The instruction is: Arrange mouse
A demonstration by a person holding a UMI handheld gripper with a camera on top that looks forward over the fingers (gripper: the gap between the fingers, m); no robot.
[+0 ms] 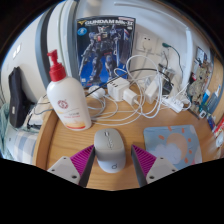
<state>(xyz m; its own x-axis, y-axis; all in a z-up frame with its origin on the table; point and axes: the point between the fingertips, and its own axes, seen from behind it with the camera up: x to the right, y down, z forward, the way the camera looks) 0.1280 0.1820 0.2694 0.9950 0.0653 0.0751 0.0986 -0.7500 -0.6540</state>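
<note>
Between the tool's (pixel 109 163) two pink pads sits the mouse (pixel 109 149), pale grey, resting on the wooden counter (pixel 70 140). The tool is spread wide, one finger (pixel 72 165) at the mouse's 9 o'clock and the other at its 3 o'clock. There is a sliver of bare wood at each side, so the mouse is not pinched: it lies on its own support with the fingers about it.

At 3 o'clock from the mouse, just beside it, lies a light blue mat (pixel 172 143) with a faint print, flat on the counter. At 10 o'clock stands a white pump bottle (pixel 67 98) with a red pump head and a red label, upright and well clear of the mouse. At 12 o'clock, beyond the mouse, there is a tangle of white cables (pixel 140 92) and white plugs (pixel 119 89), spread across the back of the counter. Further back, at 12 o'clock again, a robot poster (pixel 105 46) leans upright against the wall, mostly blue with a white figure on it. At 9 o'clock from the bottle, a dark screen (pixel 17 95) stands at the counter's far side. Far out at 3 o'clock there are small coloured bits, too small to tell apart.
</note>
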